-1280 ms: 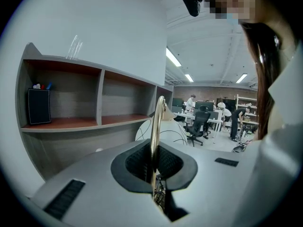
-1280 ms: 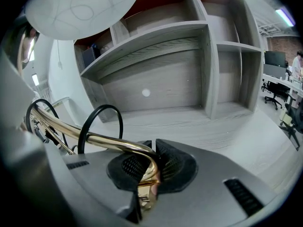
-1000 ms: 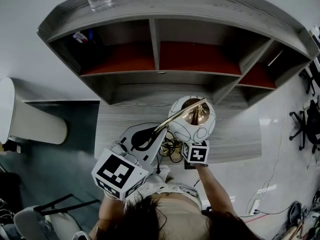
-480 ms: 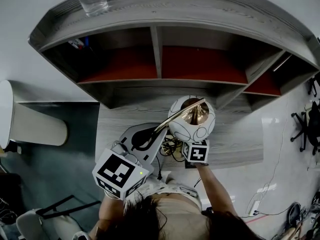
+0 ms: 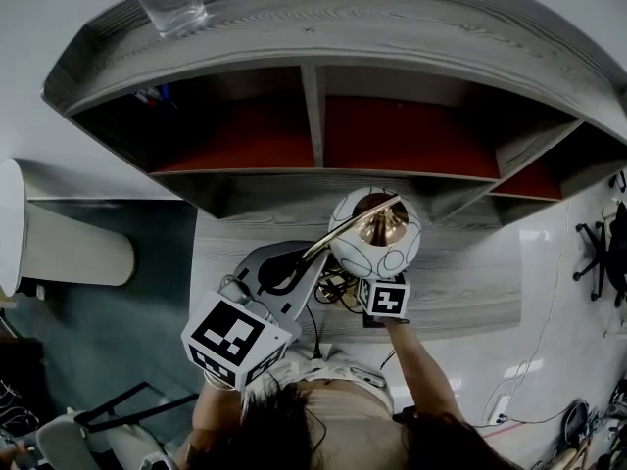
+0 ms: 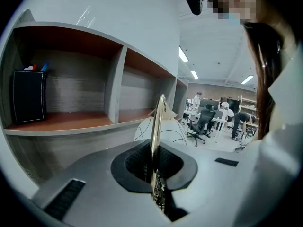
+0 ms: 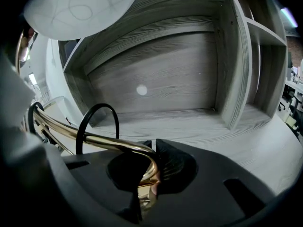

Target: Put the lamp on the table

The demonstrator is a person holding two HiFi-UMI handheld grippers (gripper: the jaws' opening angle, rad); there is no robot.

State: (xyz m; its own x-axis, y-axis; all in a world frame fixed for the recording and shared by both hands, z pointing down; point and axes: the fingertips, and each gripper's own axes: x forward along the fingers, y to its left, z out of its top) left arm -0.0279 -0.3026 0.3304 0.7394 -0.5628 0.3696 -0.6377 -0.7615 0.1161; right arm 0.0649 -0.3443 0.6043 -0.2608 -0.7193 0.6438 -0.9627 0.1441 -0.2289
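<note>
**White-globed, brass-stemmed lamp (image 5: 375, 233) gripped over the grey wood-grain desk (image 5: 460, 272)**

The lamp is above the desk's surface, in front of its open shelf compartments. The left gripper (image 6: 155, 174) has its jaws closed on the thin brass stem. The right gripper (image 7: 147, 174) has its jaws clamped on the stem's bend. A clear drinking glass (image 5: 167, 3) stands on the desk's top shelf.

We are facing a grey wood-grain shelf unit (image 5: 392, 18), red-brown boards (image 5: 411, 135) lining its compartments, a glass (image 5: 167, 3) standing on top, ceiling lights (image 6: 183, 55) glowing.

Held close together and pointing forward, the left gripper (image 6: 155, 171) and right gripper (image 7: 150, 171) each seemingly clamp the brass stem (image 6: 156, 122).
</note>
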